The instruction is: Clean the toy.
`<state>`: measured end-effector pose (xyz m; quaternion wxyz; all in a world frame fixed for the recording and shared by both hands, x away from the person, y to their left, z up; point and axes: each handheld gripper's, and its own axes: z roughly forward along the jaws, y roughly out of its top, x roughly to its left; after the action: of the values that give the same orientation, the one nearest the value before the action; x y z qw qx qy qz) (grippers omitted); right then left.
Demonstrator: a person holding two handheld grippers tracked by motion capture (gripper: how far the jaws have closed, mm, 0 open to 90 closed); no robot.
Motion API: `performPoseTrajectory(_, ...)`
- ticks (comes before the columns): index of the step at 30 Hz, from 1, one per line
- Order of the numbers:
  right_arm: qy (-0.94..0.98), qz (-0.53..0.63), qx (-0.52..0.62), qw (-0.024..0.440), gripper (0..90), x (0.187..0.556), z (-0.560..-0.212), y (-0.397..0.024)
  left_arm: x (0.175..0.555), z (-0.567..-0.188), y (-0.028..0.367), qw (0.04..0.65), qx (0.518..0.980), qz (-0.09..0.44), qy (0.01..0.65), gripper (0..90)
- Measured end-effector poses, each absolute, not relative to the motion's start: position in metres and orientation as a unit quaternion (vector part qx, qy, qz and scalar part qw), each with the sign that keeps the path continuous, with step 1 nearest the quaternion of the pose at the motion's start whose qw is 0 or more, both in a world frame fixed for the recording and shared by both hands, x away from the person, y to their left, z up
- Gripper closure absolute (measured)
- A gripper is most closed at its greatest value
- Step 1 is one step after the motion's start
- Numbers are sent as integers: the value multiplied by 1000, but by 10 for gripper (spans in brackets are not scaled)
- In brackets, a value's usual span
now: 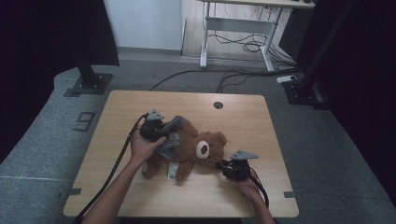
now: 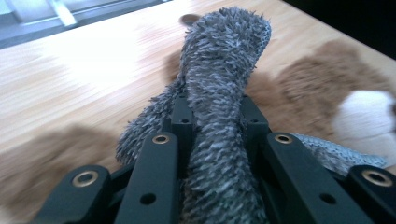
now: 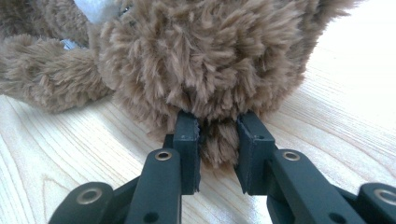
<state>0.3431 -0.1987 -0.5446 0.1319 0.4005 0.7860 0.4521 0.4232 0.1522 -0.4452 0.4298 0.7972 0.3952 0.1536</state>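
Teddy bear [image 1: 194, 149] lies on its back mid-table [image 1: 243, 112], head toward the right. Your left gripper [image 1: 156, 128] is clamped on the grey scarf [image 2: 219, 93], which covers its fingertips in the left gripper view; the bear's muzzle there is a blur. Your right gripper [image 3: 218, 140] pinches a tuft of the bear's fur, apparently at the head. Part of the scarf is hidden by your left hand [image 1: 144, 147].
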Motion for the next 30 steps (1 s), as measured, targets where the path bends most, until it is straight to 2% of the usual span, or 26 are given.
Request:
performPoseTrajectory(5, 786, 454, 400, 129, 728, 344, -545, -199, 424, -462, 170, 428, 792, 136, 413, 735)
performPoseTrajectory(12, 784, 457, 399, 134, 691, 343, -543, -199, 420, -471, 169, 430, 793, 134, 410, 745)
performPoseTrajectory(16, 779, 463, 400, 138, 617, 343, -540, -202, 415, -476, 170, 434, 792, 134, 407, 751)
performPoseTrajectory(20, 773, 470, 399, 151, 462, 341, -531, -206, 411, -481, 175, 445, 786, 129, 409, 754)
performPoseTrajectory(24, 744, 506, 411, 144, 344, 341, -516, -216, 405, -484, 173, 449, 784, 137, 406, 756)
performPoseTrajectory(30, 728, 521, 422, 145, 256, 353, -487, -209, 399, -486, 173, 452, 784, 140, 402, 758)
